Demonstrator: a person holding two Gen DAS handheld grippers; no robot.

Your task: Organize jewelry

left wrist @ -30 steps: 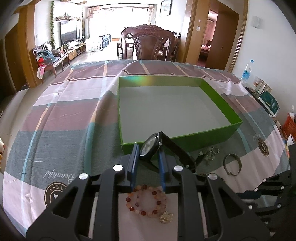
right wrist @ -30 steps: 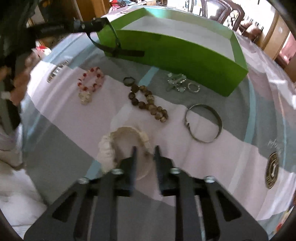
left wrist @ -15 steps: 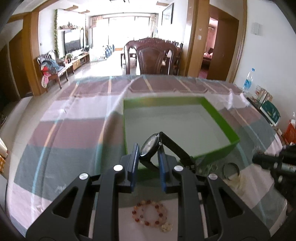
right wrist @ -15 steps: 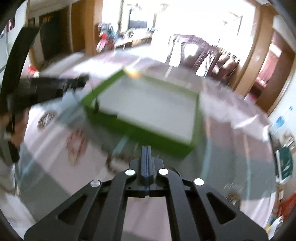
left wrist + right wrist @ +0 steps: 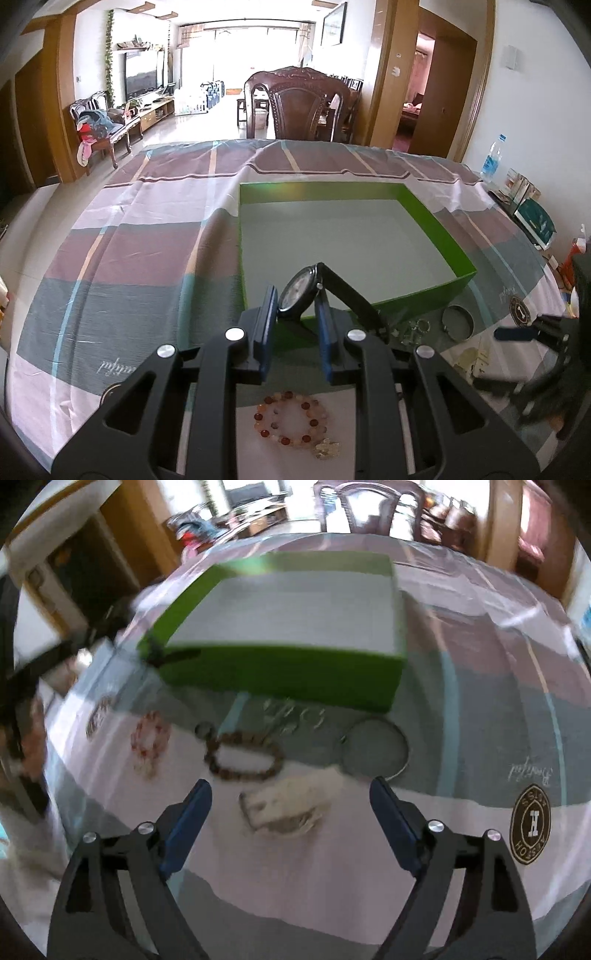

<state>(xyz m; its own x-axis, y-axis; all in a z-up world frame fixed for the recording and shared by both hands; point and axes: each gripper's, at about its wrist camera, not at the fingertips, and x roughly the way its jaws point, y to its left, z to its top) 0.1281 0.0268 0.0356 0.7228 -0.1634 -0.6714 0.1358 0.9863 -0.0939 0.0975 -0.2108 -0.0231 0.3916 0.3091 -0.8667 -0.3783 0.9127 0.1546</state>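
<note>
Left wrist view: the left gripper (image 5: 295,306) is clamped on a black-strapped wristwatch with a round pale dial (image 5: 300,288), held above the near wall of the shallow green cardboard box with a grey floor (image 5: 424,295). Its strap (image 5: 354,295) hangs toward the right. A red-and-orange beaded bracelet (image 5: 291,419) lies on the striped tablecloth (image 5: 147,243) beneath the gripper.

Right wrist view, blurred: the right gripper (image 5: 291,794) stands wide open and holds nothing, above a pale cream bracelet (image 5: 286,810). Beyond it lie a brown wooden-bead bracelet (image 5: 243,755), a thin silver bangle (image 5: 375,747) and small silver pieces (image 5: 295,716), all in front of the box.
</note>
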